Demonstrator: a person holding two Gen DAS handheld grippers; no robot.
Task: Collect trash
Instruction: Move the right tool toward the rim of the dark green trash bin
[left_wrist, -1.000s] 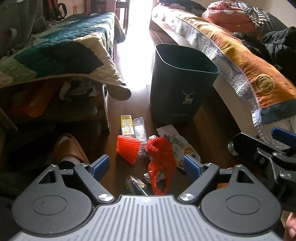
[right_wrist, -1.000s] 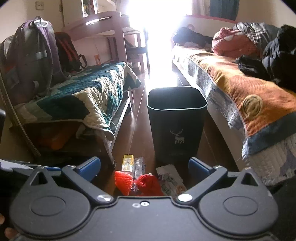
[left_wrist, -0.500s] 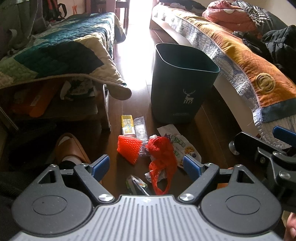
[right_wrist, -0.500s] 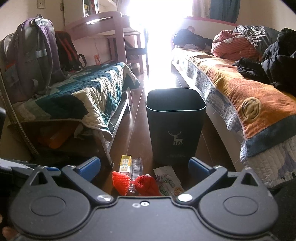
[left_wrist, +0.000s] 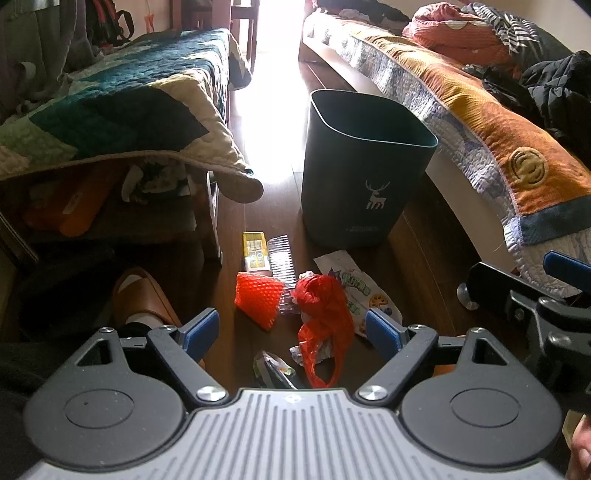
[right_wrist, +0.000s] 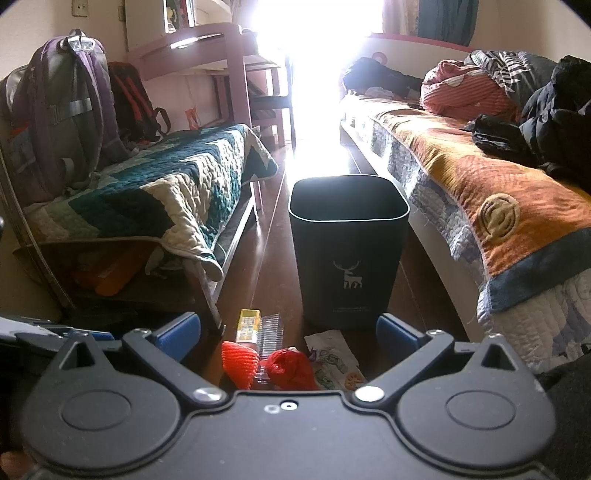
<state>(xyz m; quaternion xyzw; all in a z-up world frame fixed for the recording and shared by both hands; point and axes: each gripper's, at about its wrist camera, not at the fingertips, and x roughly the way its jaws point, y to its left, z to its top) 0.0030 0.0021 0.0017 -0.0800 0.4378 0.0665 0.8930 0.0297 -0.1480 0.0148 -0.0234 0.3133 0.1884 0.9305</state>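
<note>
- My left gripper (left_wrist: 291, 332) hung with its jaws spread wide and nothing between them, above the litter on the dark wood floor (left_wrist: 417, 266).
- My right gripper (right_wrist: 288, 330) was likewise released, its blue pads well apart and gripping nothing; it also showed at the right edge of the left wrist view.
- The trash lay in a loose cluster just in front of the dark bin (left_wrist: 362, 177) with its white deer mark — the bin stood upright, mouth open.
- Nearest the bin lay a yellow carton (left_wrist: 254, 249) and, touching its side, a clear ribbed plastic tray (left_wrist: 281, 260).
- In front of those sat an orange foam net (left_wrist: 258, 299); just beside it, a red plastic bag (left_wrist: 325, 317) sprawled partly over a white printed snack wrapper (left_wrist: 354, 284).
- A small crumpled wrapper (left_wrist: 273, 369) lay closest to me, partly hidden by the gripper body.
- A slippered foot (left_wrist: 138, 299) stood left of the cluster.
- A low bed with a teal patchwork quilt (left_wrist: 122, 107) hemmed the left side — its corner drooped toward the aisle.
- A bed with an orange quilt (left_wrist: 491, 122) and heaped clothes closed in the right.
- A purple backpack (right_wrist: 62, 110) leaned on the left bed.
</note>
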